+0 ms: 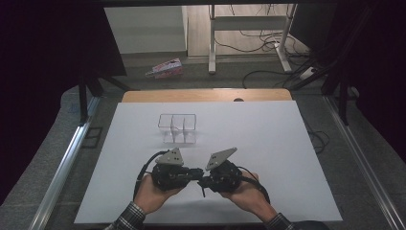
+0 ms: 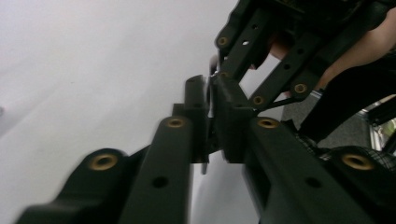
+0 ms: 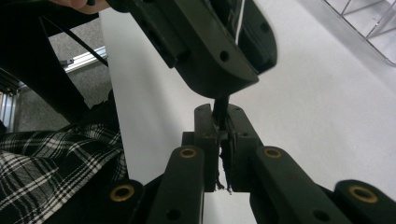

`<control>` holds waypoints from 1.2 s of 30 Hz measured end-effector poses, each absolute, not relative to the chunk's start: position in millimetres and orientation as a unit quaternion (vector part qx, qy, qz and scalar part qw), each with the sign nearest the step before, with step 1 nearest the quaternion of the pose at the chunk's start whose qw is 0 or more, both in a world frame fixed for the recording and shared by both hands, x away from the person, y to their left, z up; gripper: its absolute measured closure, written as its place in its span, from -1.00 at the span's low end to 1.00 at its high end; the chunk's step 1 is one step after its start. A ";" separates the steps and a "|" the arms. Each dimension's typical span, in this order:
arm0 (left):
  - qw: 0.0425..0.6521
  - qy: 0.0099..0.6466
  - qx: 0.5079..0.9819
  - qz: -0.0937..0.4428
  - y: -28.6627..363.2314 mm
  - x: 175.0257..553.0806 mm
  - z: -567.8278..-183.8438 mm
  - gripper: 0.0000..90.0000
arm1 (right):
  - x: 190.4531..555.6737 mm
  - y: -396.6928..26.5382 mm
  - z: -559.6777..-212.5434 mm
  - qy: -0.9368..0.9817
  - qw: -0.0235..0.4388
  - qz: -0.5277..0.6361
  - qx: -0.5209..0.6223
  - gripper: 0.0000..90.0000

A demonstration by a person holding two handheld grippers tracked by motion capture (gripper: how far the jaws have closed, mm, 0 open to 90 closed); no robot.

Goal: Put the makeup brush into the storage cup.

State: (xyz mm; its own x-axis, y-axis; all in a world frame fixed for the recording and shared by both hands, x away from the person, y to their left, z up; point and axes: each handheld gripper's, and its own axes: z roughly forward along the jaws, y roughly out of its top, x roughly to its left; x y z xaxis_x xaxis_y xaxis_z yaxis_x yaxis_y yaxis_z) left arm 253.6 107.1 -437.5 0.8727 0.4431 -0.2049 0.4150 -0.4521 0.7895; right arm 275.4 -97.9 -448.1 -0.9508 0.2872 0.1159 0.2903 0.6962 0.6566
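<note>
Left gripper [image 1: 194, 173] and right gripper [image 1: 207, 181] meet tip-to-tip near the clear divided container [image 1: 177, 128], jaws narrow, each pinching something thin, unidentifiable.

Both tongs, the left tongs [image 1: 195, 173] and the right tongs [image 1: 205, 181], are matte black with brass-ringed screw holes along their jaws. Each carries a grey three-cornered plate and a black cable. Black-and-white plaid sleeves [image 1: 128, 216] cover the person's wrists at 6 o'clock.
</note>
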 end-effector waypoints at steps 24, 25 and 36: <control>0.439 0.275 0.854 0.049 118.9 255.3 -433.7 0.90 | 280.1 -114.1 -459.6 -0.893 -0.055 -0.408 -0.181 -0.92; 0.439 0.278 0.853 0.050 120.5 255.5 -433.5 0.90 | 280.7 -115.9 -460.2 -0.894 -0.055 -0.405 -0.183 -0.93; 0.433 0.304 0.846 0.069 134.2 257.8 -431.8 0.90 | 276.9 -129.9 -462.1 -0.895 -0.057 -0.397 -0.194 -0.99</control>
